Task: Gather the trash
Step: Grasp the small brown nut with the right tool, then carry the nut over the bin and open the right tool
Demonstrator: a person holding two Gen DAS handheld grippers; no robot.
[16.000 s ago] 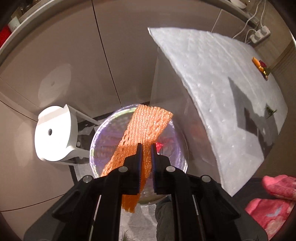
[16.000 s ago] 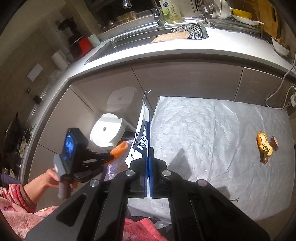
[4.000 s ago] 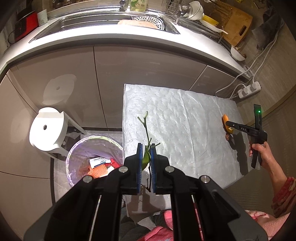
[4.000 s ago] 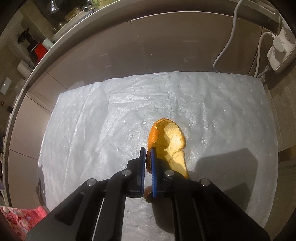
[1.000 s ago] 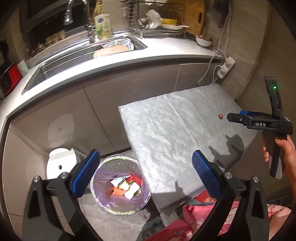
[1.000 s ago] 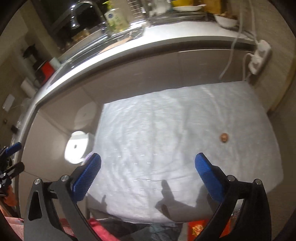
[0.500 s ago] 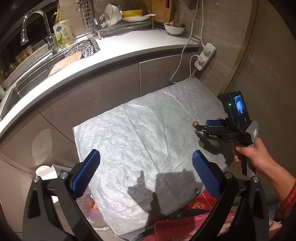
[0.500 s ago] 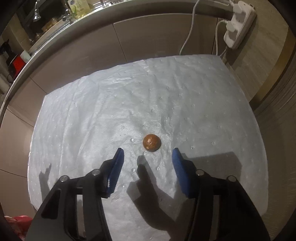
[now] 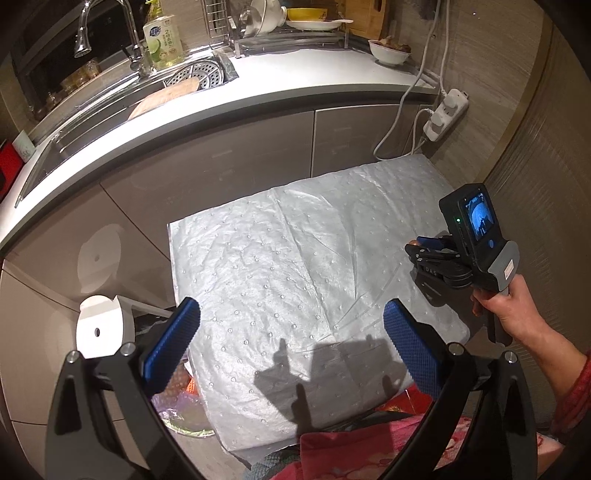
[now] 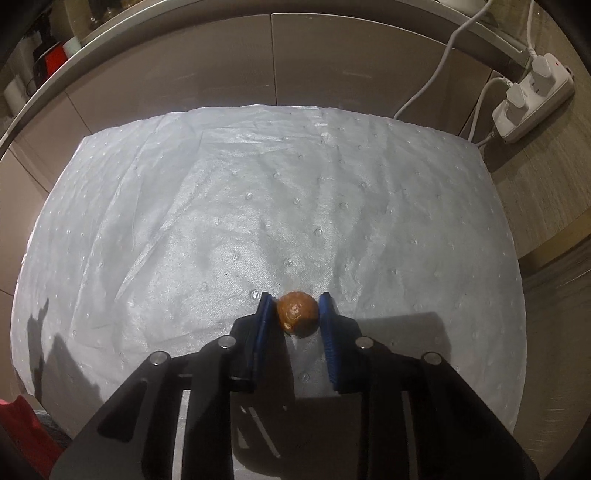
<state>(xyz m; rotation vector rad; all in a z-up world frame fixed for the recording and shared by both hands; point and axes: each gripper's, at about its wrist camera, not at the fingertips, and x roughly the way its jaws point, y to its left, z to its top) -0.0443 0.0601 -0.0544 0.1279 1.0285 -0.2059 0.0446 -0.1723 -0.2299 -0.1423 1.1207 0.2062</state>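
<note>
Readable lettering in two places only. On the side of the black two-finger right gripper, held in a hand at the right edge of the white dimpled absorbent mat: white capitals "DAS". On the label of the pale green and white plastic bottle, far beyond the mat beside the chrome tap: a figure "2" with small characters too fine to read. Nothing legible in the right wrist view.
</note>
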